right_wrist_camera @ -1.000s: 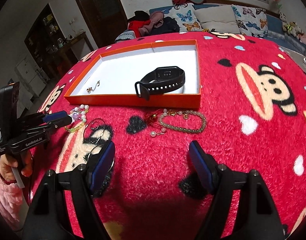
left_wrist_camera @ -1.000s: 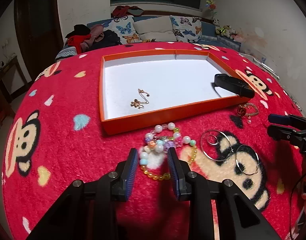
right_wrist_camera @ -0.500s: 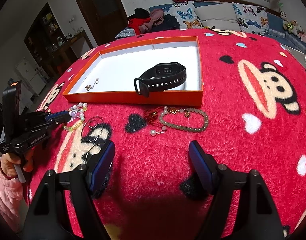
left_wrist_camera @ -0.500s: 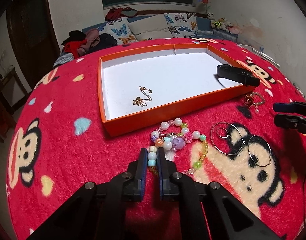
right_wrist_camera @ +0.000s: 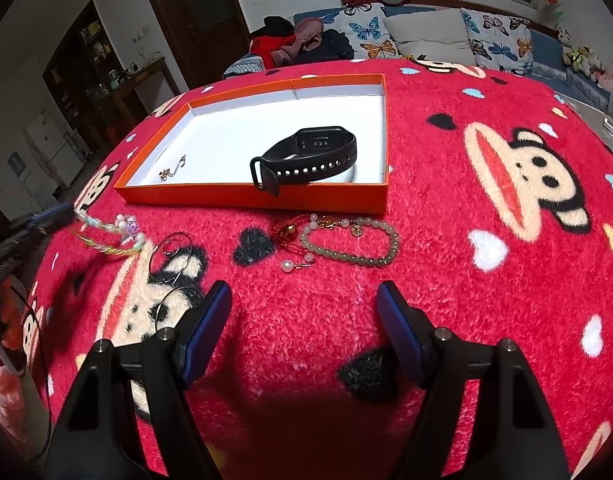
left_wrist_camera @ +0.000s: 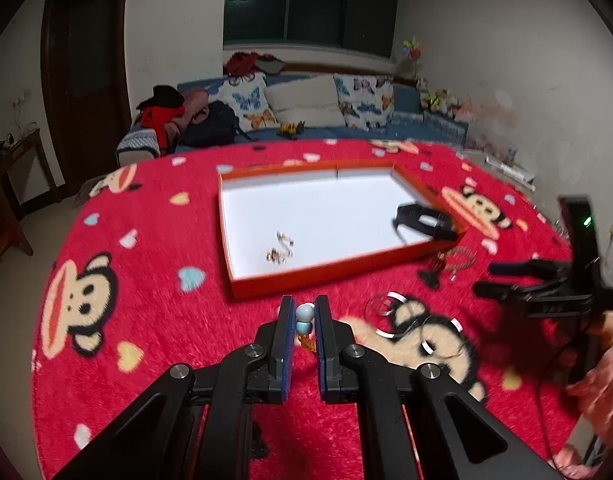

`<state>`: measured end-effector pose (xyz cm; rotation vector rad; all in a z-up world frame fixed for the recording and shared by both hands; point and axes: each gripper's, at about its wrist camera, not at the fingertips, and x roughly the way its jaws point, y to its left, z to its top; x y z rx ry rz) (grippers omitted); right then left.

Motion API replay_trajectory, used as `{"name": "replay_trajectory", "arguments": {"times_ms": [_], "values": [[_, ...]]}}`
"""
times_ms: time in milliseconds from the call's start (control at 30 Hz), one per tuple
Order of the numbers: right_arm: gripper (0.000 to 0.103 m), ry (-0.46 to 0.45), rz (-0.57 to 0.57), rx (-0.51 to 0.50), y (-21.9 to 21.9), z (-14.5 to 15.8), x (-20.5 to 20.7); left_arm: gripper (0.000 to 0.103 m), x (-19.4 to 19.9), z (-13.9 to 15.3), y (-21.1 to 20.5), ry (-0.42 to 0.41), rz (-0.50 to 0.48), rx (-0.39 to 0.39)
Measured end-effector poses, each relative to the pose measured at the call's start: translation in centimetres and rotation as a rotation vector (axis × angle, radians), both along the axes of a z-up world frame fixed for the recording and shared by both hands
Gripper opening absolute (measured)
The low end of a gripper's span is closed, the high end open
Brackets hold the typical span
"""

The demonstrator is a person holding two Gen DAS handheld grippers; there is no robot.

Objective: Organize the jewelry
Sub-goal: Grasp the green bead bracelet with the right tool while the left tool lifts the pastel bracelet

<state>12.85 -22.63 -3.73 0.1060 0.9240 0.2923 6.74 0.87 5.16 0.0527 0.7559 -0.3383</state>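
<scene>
Near the tray's front wall: the left gripper (left_wrist_camera: 305, 316) is clenched on the bead bracelet (right_wrist_camera: 110, 234), a pale bead pinched between its blue pads.
Bracelet: in the right wrist view it hangs blurred from the left gripper (right_wrist_camera: 56, 216), raised off the red blanket (right_wrist_camera: 446, 240), short of the tray's near-left corner.
Right gripper (right_wrist_camera: 304, 320): fingers spread wide and released, holding nothing, low over bare blanket in front of the tray.
Tray (right_wrist_camera: 262, 196): orange, shallow, white inside, lying flat on the blanket with its near wall facing both grippers.
Tray contents: a black watch (right_wrist_camera: 306, 158) sits against the near-right corner, its strap end leaning over the front wall; a small gold chain (right_wrist_camera: 172, 170) lies near the near-left corner.
Open floor: the white middle and far half of the tray are bare.
Blanket in front of the tray: a green bead bracelet (right_wrist_camera: 352, 242) with a red charm (right_wrist_camera: 284, 232) lies just beside the front wall, pearl studs (right_wrist_camera: 296, 264) close below.
Wire hoops (right_wrist_camera: 174, 264): lying between the two grippers, near the right gripper's left finger.
</scene>
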Motion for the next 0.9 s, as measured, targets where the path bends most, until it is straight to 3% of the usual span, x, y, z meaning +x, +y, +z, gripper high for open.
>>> {"name": "replay_trajectory", "arguments": {"times_ms": [233,567,900], "values": [[0.071,-0.002,-0.001,0.0,-0.2,0.0,0.0,0.009,-1.1,3.6,0.1,-0.071,-0.007,-0.019],[0.057,0.01,-0.037,-0.034,-1.5,-0.8,1.6,0.009,-1.5,5.6,-0.3,-0.112,-0.018,-0.012],[0.028,0.019,-0.089,-0.058,-3.3,-1.0,4.1,0.009,-0.7,4.7,-0.5,-0.087,-0.018,0.0]]}}
